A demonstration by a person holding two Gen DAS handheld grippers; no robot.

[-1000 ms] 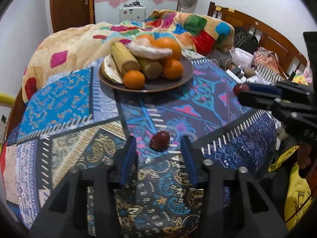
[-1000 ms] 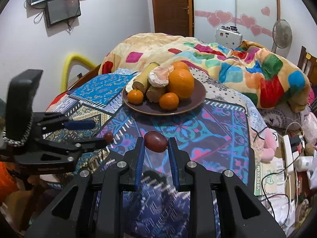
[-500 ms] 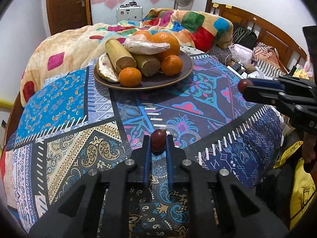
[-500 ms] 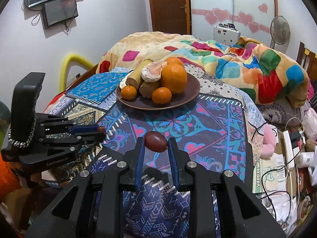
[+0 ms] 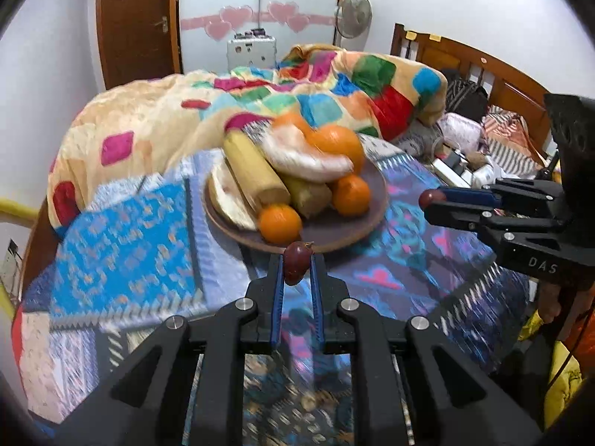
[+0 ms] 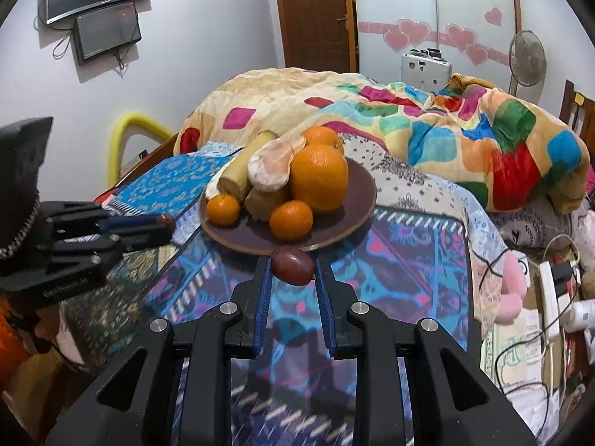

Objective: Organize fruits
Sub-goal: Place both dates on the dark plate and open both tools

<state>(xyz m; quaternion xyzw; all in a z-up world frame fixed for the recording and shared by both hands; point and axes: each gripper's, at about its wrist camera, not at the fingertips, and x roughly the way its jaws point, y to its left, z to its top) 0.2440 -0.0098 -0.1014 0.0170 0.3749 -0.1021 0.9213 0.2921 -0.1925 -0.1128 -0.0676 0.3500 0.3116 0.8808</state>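
My left gripper [image 5: 296,265] is shut on a small dark red fruit [image 5: 296,263] and holds it above the patterned cloth, just short of the brown plate [image 5: 372,219]. My right gripper [image 6: 292,265] is shut on a second dark red fruit [image 6: 292,264], also close to the plate's near rim [image 6: 357,219]. The plate holds several oranges [image 6: 319,182], yellow-brown cylindrical pieces [image 5: 256,174] and a pale peeled piece [image 6: 271,167]. The right gripper also shows in the left wrist view [image 5: 433,200], the left gripper in the right wrist view [image 6: 167,223].
The plate sits on a patterned blue cloth [image 6: 409,260] over a bed. A colourful patchwork blanket [image 6: 446,130] is heaped behind it. Cables and a power strip [image 6: 550,290] lie at the right. A wooden headboard [image 5: 483,74] is at the far right.
My left gripper closed on the fruit that lay on the cloth, lifted it and moved toward the plate. My right gripper, still holding its fruit, also moved closer to the plate.
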